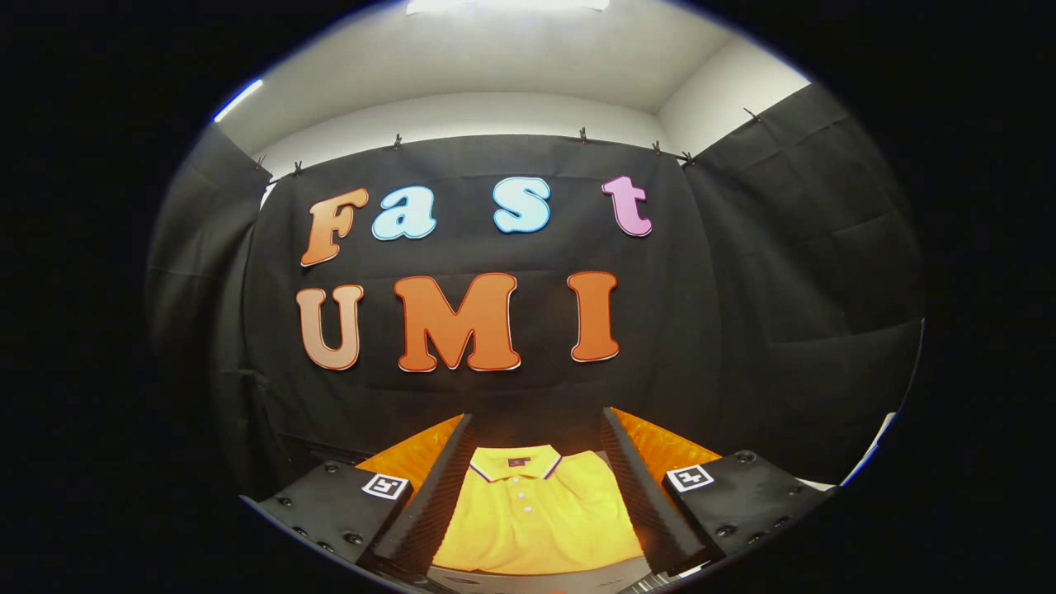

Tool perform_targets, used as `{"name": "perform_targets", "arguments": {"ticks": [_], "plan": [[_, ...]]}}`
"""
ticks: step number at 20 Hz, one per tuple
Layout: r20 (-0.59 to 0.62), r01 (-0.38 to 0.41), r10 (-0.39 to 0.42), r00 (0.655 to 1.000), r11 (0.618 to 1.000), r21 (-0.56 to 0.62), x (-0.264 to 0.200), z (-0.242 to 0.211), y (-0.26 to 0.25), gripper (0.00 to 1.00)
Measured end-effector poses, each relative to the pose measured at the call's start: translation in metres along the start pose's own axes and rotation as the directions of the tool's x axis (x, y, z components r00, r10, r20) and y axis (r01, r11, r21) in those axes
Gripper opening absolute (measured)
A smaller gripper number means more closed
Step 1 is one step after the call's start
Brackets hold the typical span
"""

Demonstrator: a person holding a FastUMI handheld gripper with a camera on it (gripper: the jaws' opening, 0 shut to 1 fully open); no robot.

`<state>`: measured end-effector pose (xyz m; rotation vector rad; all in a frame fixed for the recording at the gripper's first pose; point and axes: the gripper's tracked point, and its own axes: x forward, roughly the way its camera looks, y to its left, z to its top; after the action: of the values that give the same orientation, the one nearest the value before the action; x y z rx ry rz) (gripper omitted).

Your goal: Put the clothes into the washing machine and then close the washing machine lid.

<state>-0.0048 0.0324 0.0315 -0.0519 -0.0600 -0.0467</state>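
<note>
shirt: yellow polo shirt [536, 516], lying flat and face up, collar and the little row of buttons pointing away from me toward the black cloth wall

where it sits: right in the gap between the two fingers and a bit below them, so basically dead ahead and down from the tongs [536, 495]

long axis: collar to hem runs along the same line the fingers point, so I'm looking straight up the length of it, not across

what it's lying on: can't really say, a pale strip peeks out past the hem nearest me, might be the bench, I can't tell

tongs: spread wide apart, the whole width of the shirt body shows between the fingers

contact: holding nothing as far as I can see, fingers look clear of the cloth, though the tips run out of sight so I won't swear they aren't brushing it

washing machine: haven't picked it out from here, so no idea yet which way I'll have to carry the thing

where I think we are: very start, shirt not grabbed yet

next move, my guess: dip down and pinch a bunch of fabric mid chest, since flat cloth gives the fingers nothing to bite

worry: a flat pinch could slip, or only lift one layer
</note>
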Motion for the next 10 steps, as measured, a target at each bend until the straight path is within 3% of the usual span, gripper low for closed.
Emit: {"name": "perform_targets", "arguments": {"ticks": [10], "plan": [[-0.010, 0.000, 0.000, 1.000, 1.000, -0.029, 0.0041, 0.0015, 0.0044, 0.98]]}}
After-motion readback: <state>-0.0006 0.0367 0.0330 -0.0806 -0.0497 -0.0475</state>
